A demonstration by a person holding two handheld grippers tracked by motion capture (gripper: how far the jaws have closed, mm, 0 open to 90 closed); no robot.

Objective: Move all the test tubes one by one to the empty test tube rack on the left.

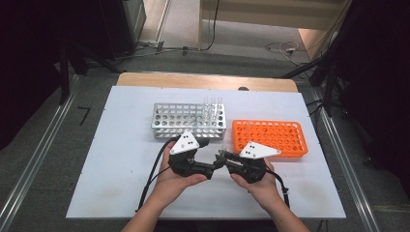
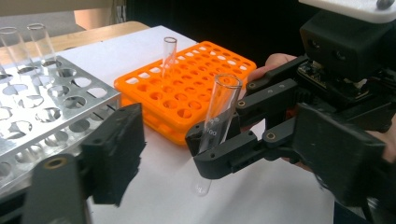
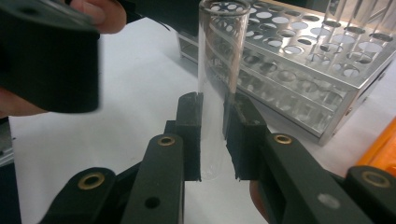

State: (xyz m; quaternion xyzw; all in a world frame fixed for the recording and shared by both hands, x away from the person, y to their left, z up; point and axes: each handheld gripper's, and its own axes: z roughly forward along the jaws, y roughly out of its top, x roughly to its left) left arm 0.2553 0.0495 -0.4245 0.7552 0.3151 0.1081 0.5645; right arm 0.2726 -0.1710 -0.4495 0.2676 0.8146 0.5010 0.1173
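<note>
Clear glass test tube point(image 3: 215, 88): mouth cut off by the right gripper view's top edge. Perforated silver metal rack point(image 2: 42, 105): left part beyond the left gripper view's edge. Printed tube markings too blurred to read

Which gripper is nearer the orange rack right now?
Right. The right gripper, shut on a glass tube, sits just in front of the orange rack; the left gripper is farther left, in front of the silver rack.

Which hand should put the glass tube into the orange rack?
Probably the right: the right gripper is clamped on the glass tube, and the orange rack lies on its side. The left gripper holds nothing.
</note>
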